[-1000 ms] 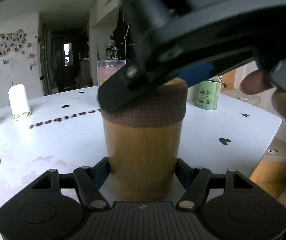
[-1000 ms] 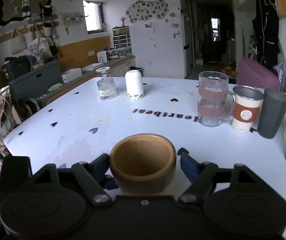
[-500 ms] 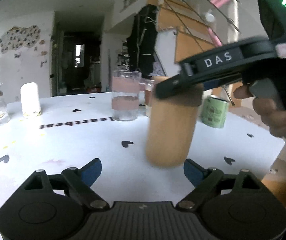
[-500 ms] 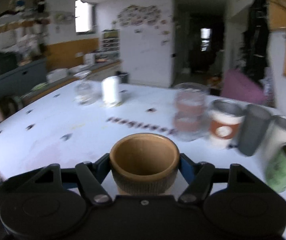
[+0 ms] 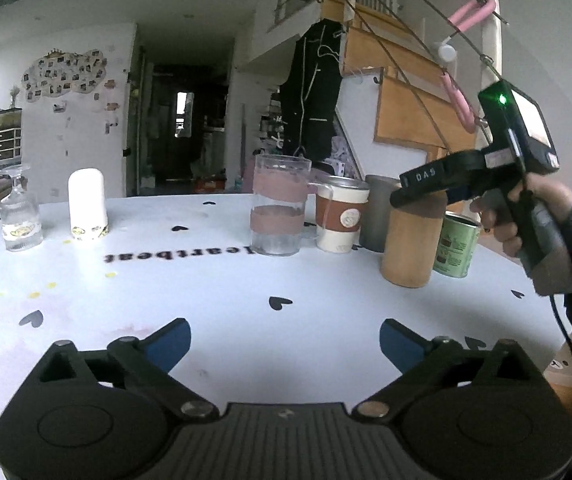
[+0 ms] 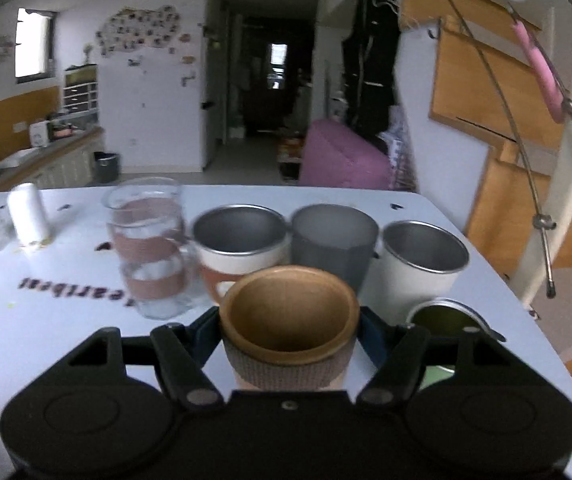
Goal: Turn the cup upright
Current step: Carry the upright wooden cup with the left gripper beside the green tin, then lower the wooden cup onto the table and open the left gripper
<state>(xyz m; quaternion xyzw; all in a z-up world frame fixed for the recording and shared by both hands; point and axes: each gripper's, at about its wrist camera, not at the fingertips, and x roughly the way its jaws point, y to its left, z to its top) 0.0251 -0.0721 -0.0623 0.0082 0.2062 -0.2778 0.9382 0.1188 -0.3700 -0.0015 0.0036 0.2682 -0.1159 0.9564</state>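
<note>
Holding the wooden cup upright by its rim band, the right gripper is clamped on it, beside the green tin w/ other cups behind. Lower it straight until the base sits flat on the table, then release slowly. The left gripper hangs wide apart w/ nothing in it.

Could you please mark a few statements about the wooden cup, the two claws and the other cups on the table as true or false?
1. The right claw is shut on the wooden cup. True.
2. The wooden cup is mouth down. False: its open mouth faces up in the right wrist view.
3. The left claw is open and holds nothing. True.
4. The white cup beside the wine glass stands mouth up. False: it is upside down, with its closed base on top.
5. The green cup sits at the far left of the table. False: it stands at the right, next to the wooden cup.
</note>
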